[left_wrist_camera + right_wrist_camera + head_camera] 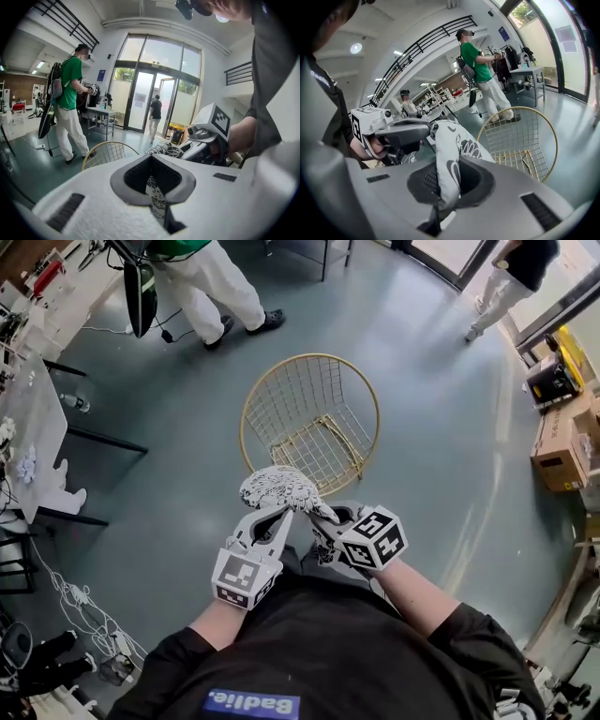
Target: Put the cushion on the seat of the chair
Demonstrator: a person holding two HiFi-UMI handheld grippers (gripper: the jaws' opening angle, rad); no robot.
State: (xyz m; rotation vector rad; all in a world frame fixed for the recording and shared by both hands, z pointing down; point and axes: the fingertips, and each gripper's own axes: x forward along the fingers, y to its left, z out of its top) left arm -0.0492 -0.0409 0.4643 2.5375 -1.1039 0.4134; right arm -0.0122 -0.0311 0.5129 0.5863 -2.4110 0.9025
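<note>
Head view: my left gripper (284, 514) and right gripper (319, 518) both pinch the near edge of the cushion (278, 489) at centre. The chair (309, 418) stands just above it in frame, on the grey floor (450, 427). Left gripper view: the chair lies left of the jaws. Right gripper view: it lies right.

The left forearm (217, 622) and right forearm (419, 596) reach up from six o'clock in the head view. The left gripper (284, 514) points toward one o'clock and the right gripper (317, 517) toward eleven, their tips close together. Each gripper's jaws are clamped on the cushion (277, 489).
</note>
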